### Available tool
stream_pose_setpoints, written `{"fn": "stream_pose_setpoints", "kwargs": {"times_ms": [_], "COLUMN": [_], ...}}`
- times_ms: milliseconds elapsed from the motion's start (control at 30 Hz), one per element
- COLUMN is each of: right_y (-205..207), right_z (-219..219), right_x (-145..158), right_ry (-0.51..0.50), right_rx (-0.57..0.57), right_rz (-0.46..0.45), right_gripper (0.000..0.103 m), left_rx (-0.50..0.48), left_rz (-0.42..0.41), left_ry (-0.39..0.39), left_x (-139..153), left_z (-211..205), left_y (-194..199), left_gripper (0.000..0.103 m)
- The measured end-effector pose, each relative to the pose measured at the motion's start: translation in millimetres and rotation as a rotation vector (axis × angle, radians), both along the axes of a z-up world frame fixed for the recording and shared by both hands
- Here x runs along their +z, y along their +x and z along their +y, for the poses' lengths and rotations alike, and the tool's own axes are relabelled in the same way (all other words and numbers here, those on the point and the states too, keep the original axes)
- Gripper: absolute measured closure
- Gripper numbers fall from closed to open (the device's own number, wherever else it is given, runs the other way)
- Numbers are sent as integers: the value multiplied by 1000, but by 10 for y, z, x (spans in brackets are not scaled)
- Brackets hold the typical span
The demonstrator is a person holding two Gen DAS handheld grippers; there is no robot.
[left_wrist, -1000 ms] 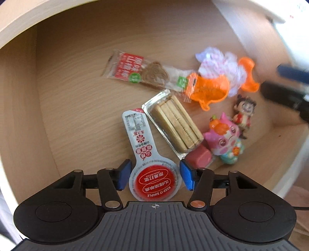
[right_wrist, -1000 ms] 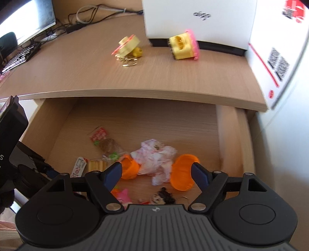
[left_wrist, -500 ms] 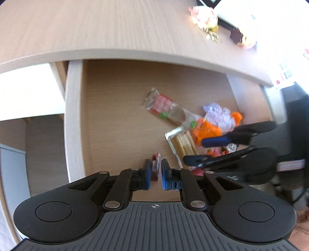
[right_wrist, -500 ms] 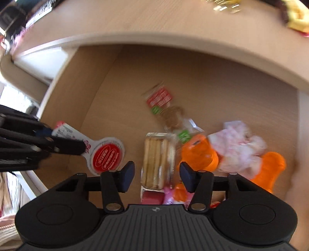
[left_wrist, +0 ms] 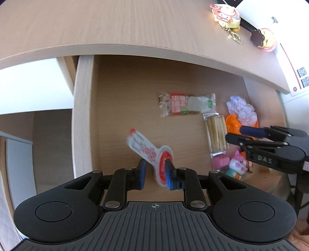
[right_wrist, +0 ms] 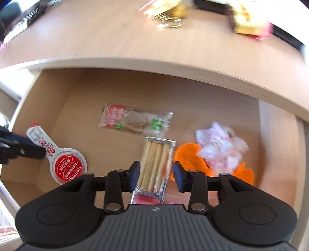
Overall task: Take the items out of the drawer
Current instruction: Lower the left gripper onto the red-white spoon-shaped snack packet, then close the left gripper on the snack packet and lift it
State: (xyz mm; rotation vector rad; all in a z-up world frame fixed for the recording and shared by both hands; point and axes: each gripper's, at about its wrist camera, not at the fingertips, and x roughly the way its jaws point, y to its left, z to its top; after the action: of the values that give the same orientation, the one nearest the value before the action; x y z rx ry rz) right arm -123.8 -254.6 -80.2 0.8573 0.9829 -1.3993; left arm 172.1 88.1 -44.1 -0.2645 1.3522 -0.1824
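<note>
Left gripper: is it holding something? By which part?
Cannot tell. The blurred packet's round end sits between the left gripper's part-closed fingers; a firm grip isn't clear.

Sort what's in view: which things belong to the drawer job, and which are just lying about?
Job: drawer, sachet at the left gripper, biscuit tray inside the open right gripper, snack packet, orange toy, pink figurine.
Lying about: keychain charms and white box on the desktop.

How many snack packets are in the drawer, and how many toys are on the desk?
Snack packets in wooden drawer: 3 (red-and-white spoon-shaped sachet, red-labelled clear wrapper, clear biscuit-stick tray)
Toys on wooden desk: 2 (yellow-and-red charm with chain, yellow-and-pink toy)
Total: 5
</note>
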Motion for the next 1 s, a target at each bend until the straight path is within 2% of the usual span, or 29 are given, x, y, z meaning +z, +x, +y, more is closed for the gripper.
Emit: {"fn": "stream_pose_setpoints", "kwargs": {"times_ms": [100, 200, 267, 333, 433, 567, 667, 767, 833, 900, 1000], "right_y": [-90, -160, -231, -261, -321, -398, -372, -376, -397, -443, -490], "right_z": [130, 217, 236, 260, 282, 309, 254, 266, 275, 239, 234], "right_x": [-33, -127, -82, -80, -78, -55, -86, -55, -70, -137, -145], "right_ry": [-12, 6, -18, -21, -26, -27, -23, -24, -24, -18, -9], "right_rx": [-35, -64, -97, -113, -137, -159, -174, -180, -181, -191, -214], "right_rz": [-6, -8, -46, -63, -96, -129, -147, -159, -174, -192, -225], "right_gripper": [56, 54, 53, 53, 53, 53, 53, 53, 53, 53, 53], "left_rx": [-39, -54, -43, -7, 4, -71, -119, -131, -138, -96, 14], "left_rz": [0, 84, 124, 130, 75, 1, -16, -75, -128, -144, -125], "left_ry": [6, 23, 37, 43, 23, 8, -20, -10, 40, 116, 124], "left_x": [-12, -183, -290, -370, -370, -395, -450, -288, -150, -66, -112], "left_z": [-89, -186, -219, -240, -298, -522, -645, -636, -577, -521, -327], "left_y": [7, 79, 120, 162, 262, 411, 478, 345, 217, 162, 136], "left_gripper": [80, 80, 80, 80, 80, 81, 80, 80, 80, 80, 80]}}
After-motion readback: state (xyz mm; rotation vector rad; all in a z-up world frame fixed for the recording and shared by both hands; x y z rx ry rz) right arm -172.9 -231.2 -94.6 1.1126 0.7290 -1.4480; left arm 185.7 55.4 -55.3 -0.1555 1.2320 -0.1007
